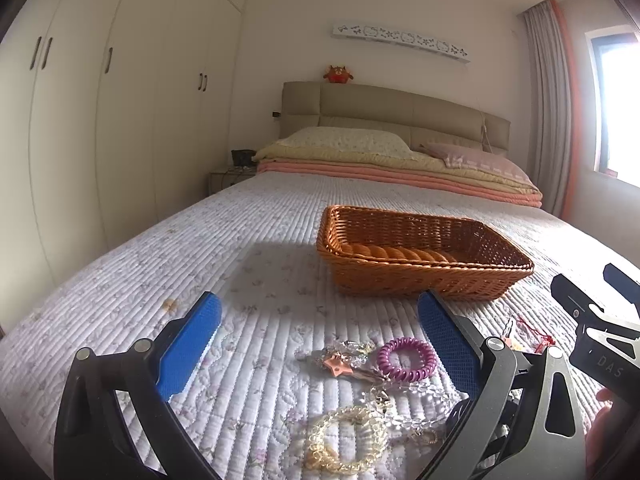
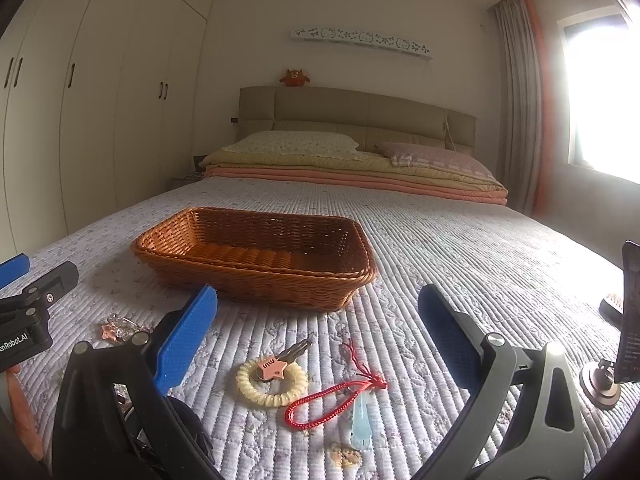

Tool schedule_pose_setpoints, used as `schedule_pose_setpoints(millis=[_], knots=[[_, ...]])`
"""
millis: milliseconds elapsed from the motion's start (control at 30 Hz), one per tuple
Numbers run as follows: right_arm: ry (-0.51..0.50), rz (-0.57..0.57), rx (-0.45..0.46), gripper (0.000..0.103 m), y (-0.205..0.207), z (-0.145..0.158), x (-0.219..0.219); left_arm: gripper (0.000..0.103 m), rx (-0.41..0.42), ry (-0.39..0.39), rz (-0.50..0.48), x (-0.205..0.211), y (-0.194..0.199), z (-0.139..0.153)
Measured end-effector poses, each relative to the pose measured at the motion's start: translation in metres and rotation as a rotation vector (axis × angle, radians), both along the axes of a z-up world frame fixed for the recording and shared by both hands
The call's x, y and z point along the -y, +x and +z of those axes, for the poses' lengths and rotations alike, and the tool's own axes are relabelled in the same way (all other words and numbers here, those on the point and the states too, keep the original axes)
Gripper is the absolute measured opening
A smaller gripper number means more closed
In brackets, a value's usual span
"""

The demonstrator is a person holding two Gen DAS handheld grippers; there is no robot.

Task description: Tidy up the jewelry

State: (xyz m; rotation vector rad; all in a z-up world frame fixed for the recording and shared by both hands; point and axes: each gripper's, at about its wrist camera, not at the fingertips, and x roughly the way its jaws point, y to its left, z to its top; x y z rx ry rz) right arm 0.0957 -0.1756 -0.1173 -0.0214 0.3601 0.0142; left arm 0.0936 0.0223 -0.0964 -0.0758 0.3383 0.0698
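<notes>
Blue pads line both fingers of the left tool [image 1: 318, 344], which stands wide apart and holds nothing. Between its fingers, on the quilted bed cover [image 1: 132, 280], lie a purple coil bracelet [image 1: 406, 358], a pink star charm [image 1: 335, 365] with clear beads, and nearer to the camera a pale yellow coil bracelet [image 1: 346, 440]. The purple one lies just beside the inner face of the right-side finger; toward the left-side finger the cover is bare.

The right tool [image 2: 318, 346] is also wide and holds nothing. Between its fingers lie a cream coil ring [image 2: 266, 394] with a pink star tag [image 2: 272, 368] and keys on it, and beside it a red beaded cord [image 2: 324, 402] that touches a light blue clip [image 2: 362, 420]. These things are near the left-side finger; toward the right-side finger the cover is free.

Beyond both tools stands the woven basket [image 2: 256, 280], low and rectangular, with nothing seen inside. Its near rim is just behind the fingertips in both views. Around the basket the cover is open on every side, up to the folded blankets [image 2: 360, 178] and pillows by the headboard. At the far right edge a phone on a stand [image 2: 624, 320] is well apart from the jewelry.
</notes>
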Motion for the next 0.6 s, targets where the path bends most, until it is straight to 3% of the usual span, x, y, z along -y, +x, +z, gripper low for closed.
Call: schedule_pose_setpoints(millis=[600], knots=[[-0.005,0.003,-0.005,0.097,0.0038,-0.0076,-0.0035,0.095,-0.009,-0.002,-0.003,-0.0011,0.0029,-0.0037]])
